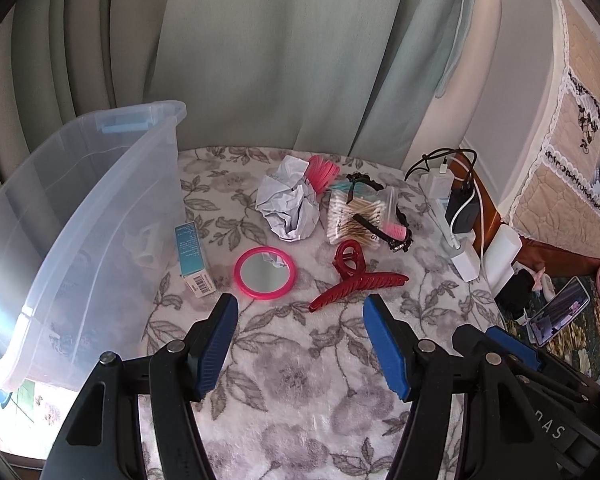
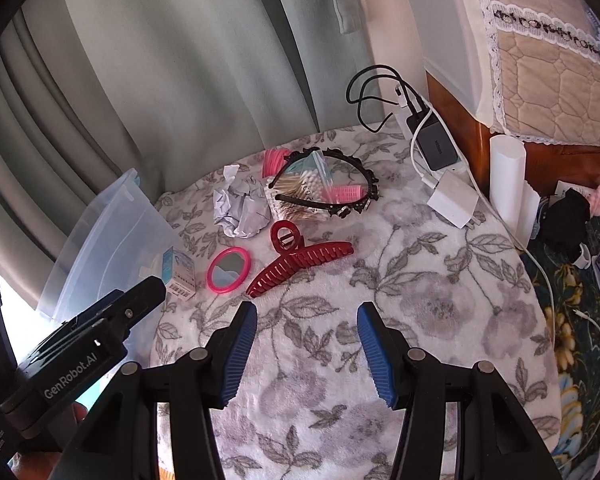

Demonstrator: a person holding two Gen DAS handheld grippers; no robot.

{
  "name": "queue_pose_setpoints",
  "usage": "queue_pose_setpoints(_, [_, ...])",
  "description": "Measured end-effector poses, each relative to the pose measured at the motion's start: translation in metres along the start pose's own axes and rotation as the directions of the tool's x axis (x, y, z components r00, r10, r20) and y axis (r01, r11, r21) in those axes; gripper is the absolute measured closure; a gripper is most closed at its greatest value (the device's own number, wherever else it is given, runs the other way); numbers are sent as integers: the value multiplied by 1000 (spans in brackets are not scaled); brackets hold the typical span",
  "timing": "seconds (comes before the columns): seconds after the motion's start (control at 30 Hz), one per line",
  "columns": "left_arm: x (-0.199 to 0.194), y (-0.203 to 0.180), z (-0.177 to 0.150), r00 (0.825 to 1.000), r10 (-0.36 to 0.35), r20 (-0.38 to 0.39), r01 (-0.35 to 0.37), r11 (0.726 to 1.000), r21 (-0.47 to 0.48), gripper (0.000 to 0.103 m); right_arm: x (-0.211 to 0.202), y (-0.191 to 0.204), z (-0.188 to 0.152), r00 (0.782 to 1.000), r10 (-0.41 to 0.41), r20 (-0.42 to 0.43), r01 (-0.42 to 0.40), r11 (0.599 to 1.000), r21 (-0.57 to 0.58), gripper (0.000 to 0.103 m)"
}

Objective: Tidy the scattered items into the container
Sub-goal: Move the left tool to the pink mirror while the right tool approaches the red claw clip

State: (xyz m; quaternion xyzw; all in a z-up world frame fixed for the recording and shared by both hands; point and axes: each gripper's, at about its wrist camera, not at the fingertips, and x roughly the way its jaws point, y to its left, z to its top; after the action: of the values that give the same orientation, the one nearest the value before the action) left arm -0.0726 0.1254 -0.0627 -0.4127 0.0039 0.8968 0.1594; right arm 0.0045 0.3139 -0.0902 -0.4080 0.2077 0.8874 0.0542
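Note:
A clear plastic bin [image 1: 100, 184] stands at the table's left; it also shows in the right wrist view [image 2: 112, 232]. Scattered on the floral cloth lie a teal box [image 1: 192, 260], a pink round mirror [image 1: 265, 267], a red claw clip [image 1: 352, 278], crumpled white paper [image 1: 290, 204], pink hair ties [image 1: 322, 172], a bag of cotton swabs [image 1: 356, 216] and a black headband [image 1: 400, 224]. My left gripper [image 1: 300, 312] is open and empty just short of the mirror and clip. My right gripper [image 2: 308, 320] is open and empty, just short of the claw clip [image 2: 300, 264].
A power strip with chargers and cables [image 1: 456, 208] sits at the table's right edge, beside a white cylinder [image 2: 508, 176]. A curtain [image 1: 260, 60] hangs behind. A phone [image 1: 560, 312] lies lower right. The near cloth [image 2: 440, 300] is bare.

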Motion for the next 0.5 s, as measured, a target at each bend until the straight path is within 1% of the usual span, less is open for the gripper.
queue_pose_setpoints(0.1, [13,3,-1,1000,-1,-21,1,1000,8,37,11,-2,1,1000,-8,-21,8,1000,-1,47])
queue_pose_setpoints(0.5, [53,19,-1,998,3,-68,-4,1000,-17,37,52,-6,7,996,-29,-83,28,1000,-11,47])
